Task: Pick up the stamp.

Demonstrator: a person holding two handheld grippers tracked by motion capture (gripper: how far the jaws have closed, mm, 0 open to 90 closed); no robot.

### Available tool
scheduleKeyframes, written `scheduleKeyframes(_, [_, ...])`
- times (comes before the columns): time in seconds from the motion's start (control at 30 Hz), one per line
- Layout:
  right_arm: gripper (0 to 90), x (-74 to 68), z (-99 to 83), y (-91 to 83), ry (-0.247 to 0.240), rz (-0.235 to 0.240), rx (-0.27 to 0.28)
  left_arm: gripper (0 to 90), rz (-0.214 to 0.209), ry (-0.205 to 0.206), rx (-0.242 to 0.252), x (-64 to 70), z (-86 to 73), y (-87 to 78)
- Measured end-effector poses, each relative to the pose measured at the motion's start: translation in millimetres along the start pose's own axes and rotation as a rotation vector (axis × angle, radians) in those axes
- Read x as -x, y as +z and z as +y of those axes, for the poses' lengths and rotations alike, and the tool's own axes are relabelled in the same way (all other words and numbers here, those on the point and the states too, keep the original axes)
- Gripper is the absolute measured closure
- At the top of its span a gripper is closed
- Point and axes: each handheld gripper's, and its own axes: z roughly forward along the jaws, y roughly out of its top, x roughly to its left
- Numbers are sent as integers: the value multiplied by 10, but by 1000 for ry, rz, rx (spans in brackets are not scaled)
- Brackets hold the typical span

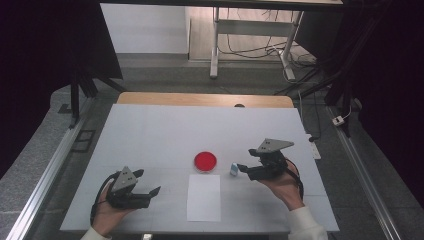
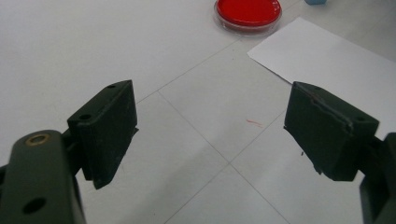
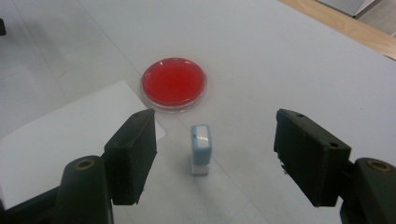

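A small blue and white stamp (image 3: 201, 149) stands upright on the white table, also seen as the stamp (image 1: 233, 170) in the high view. My right gripper (image 3: 215, 154) is open, its jaws on either side of the stamp and not touching it; from above the right gripper (image 1: 243, 169) sits just right of it. A round red dish (image 1: 205, 161) lies left of the stamp, the same red dish (image 3: 173, 84) lying beyond the jaws. A white sheet of paper (image 1: 204, 197) lies in front of the dish. My left gripper (image 1: 152, 192) is open and empty, low over the table's front left.
The white table cover (image 1: 150, 135) stretches back to a wooden edge (image 1: 200, 99). In the left gripper view the red dish (image 2: 248, 14) and the paper (image 2: 327, 56) lie ahead to the right. A desk frame with cables (image 1: 250, 45) stands beyond the table.
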Motion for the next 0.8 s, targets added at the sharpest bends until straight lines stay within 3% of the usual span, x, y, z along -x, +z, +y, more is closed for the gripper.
scheduleKeyframes(0.37, [321,-4,-7,297,-3,31,-64,172,8,4,-7,-1,-9,-1])
scheduleKeyframes(0.8, [414,-8,-48,457,-10,35,-105,171,15,2,-12,-5,-37,-9])
